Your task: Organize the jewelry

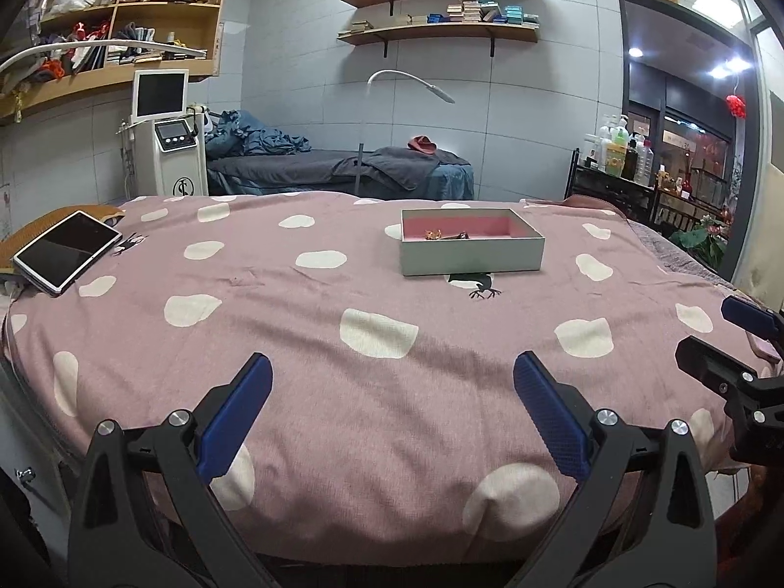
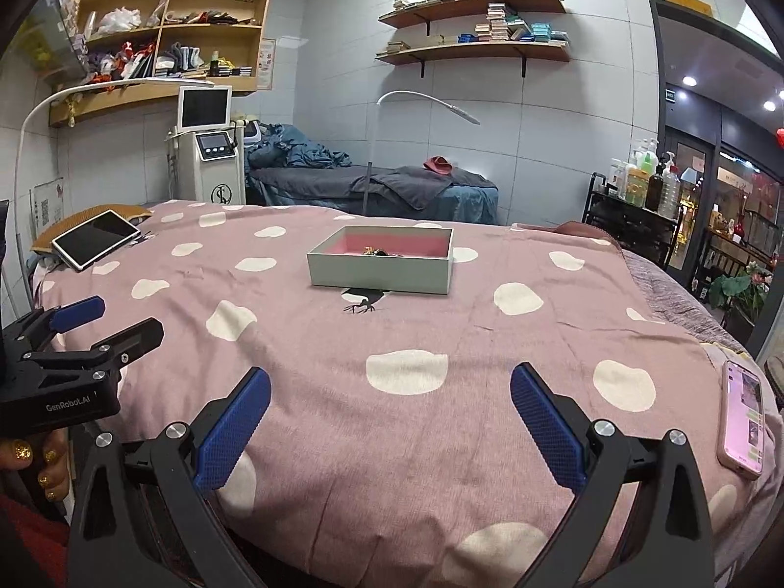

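Both tongs wide open, grey box well ahead on the spotted bedspread.

Left wrist view: the left gripper (image 1: 392, 382) hangs with blue pads spread wide, nothing between them, over the pink white-spotted cotton bedspread (image 1: 304, 343). Well ahead and a touch right sits the shallow grey cardboard box with pink lining (image 1: 471, 255), small gold and dark jewelry pieces (image 1: 446, 234) inside. A dark-screened white tablet (image 1: 66, 251) lies far ahead-left. Right wrist view: the right gripper (image 2: 389, 397) gapes just as wide, holding nothing; the box lies well ahead, slightly left. A pink-cased smartphone (image 2: 742, 419) rests just right of the right finger.
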Available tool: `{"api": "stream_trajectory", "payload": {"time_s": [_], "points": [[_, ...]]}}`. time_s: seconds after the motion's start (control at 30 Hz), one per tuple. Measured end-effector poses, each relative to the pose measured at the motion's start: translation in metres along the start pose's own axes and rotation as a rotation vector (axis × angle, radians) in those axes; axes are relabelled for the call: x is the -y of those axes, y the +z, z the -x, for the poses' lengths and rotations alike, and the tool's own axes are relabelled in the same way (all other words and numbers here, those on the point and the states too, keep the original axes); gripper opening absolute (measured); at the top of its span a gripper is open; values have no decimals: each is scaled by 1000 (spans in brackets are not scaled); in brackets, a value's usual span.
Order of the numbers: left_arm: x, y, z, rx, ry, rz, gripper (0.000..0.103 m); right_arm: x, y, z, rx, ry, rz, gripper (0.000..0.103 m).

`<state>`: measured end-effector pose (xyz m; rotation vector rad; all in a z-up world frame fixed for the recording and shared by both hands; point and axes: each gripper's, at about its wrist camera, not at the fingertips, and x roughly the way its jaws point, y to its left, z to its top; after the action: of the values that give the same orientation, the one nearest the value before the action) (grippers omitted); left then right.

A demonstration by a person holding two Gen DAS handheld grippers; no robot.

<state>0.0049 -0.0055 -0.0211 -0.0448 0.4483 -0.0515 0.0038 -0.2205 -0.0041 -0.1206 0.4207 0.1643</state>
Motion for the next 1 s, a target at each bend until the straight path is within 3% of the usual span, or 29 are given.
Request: {"api": "stream_trajectory", "payload": {"time_s": [1.0], "points": [[4, 0, 9, 9, -7, 0, 97, 2, -3, 16, 30, -9, -20, 96]]}}
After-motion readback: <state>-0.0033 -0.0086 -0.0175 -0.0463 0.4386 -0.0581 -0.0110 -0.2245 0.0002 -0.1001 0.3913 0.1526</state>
